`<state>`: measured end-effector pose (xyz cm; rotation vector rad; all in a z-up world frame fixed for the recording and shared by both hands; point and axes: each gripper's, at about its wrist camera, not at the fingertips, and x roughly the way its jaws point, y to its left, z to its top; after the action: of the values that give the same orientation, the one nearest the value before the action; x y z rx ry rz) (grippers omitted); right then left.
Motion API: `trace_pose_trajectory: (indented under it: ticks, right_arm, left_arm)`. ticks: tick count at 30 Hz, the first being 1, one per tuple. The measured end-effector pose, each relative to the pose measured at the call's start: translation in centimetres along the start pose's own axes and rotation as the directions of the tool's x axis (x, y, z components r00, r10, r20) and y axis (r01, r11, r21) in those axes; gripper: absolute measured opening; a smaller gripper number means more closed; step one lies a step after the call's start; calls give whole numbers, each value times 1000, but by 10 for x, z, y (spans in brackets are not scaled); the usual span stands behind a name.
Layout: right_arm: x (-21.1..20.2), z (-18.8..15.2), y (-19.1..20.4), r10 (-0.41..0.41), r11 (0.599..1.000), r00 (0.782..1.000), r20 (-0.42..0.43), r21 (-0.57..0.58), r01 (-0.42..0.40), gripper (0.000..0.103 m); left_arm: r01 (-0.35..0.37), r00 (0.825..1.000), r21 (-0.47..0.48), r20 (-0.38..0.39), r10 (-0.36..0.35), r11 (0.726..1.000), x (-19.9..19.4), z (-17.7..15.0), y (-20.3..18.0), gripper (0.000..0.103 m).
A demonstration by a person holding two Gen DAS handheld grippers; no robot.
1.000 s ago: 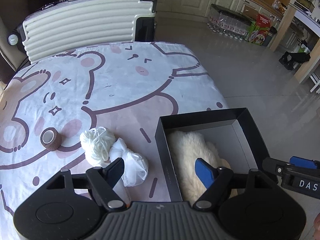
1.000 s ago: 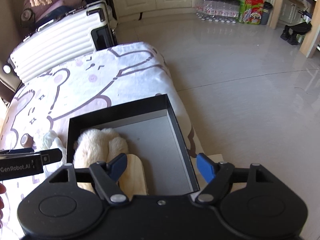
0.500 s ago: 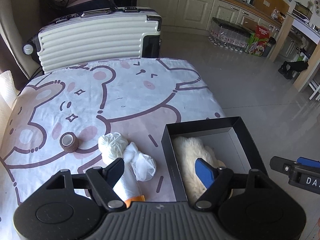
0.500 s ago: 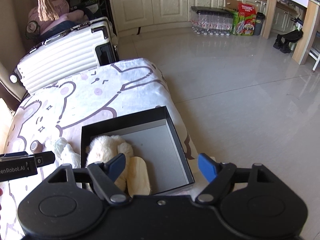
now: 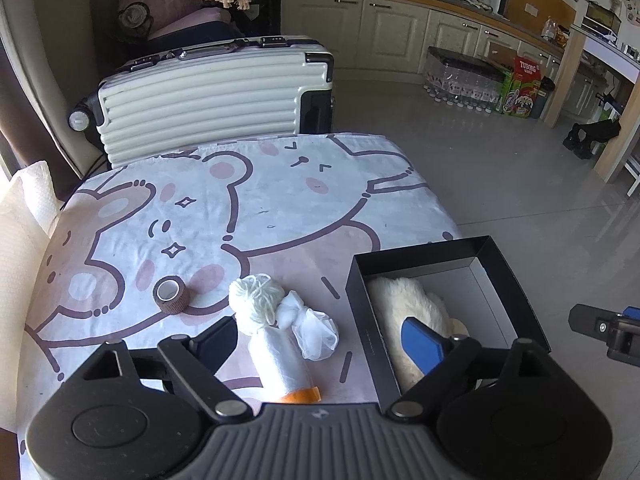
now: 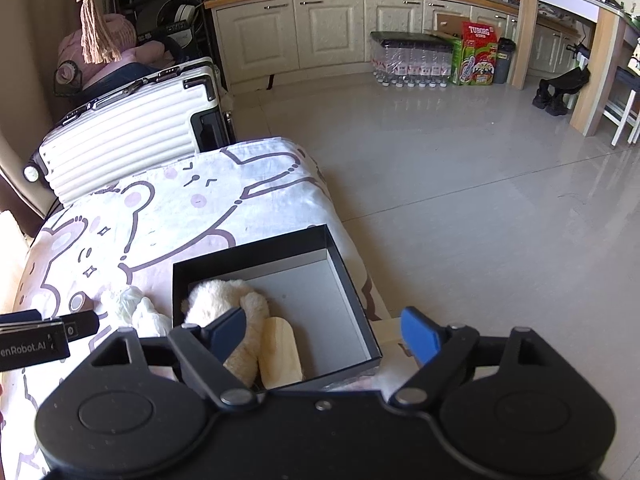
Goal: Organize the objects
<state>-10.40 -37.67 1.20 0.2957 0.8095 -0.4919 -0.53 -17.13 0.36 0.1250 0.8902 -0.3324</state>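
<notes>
Two things are already sitting in the black box [image 6: 352,304], a fluffy white toy [image 6: 224,300] and a pale wooden block [image 6: 280,348] pressed beside it, likely packed to one side so room is staying free. Both grippers are hovering above with nothing between their jaws; the left gripper [image 5: 320,340] and right gripper [image 6: 324,332] are opening wide. Waiting outside on the bear-print cloth [image 5: 280,200] are a tape roll [image 5: 171,294], a yarn ball [image 5: 256,300], a knotted bag [image 5: 312,326] and a white tube [image 5: 284,364].

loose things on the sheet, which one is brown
The small tape roll, farthest left. The yarn ball, plastic bag and wrapped tube are white.
</notes>
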Motion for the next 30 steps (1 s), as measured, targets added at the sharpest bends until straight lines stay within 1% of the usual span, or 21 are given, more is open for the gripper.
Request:
trace_pose_trajectory:
  ticks: [3,5,7,8,20,30]
  right_arm:
    - [-2,-1,3,-12,1000,1000,3,-18,12,93]
    - [-2,-2,5,-23,999,1000,4,-33,23,97]
    - [-3,-3,6,-35,999,999,6,-42,35,99]
    - [-3,-3,6,-36,998,999,5,-42,36,103]
    - [-1,-10,1,-85,995,996,24,-53,86,103]
    - [4,-12,-2,-82,996,997,9,-40,82,103]
  left_arm:
    - [-9,1000,-4,12,9,1000,-2,-1,4,100]
    - [-7,1000,-2,18,7,1000,-3,-2,4,102]
    - [-7,1000,6,23,7,1000,-4,-3,3,103]
    - [-9,1000,10,25,8,1000,-4,-3,3,103]
    - [-24,1000,26,16,23,999,0,-8,5,103]
    - [-15,1000,54,14,14,998,4,-9,2,103]
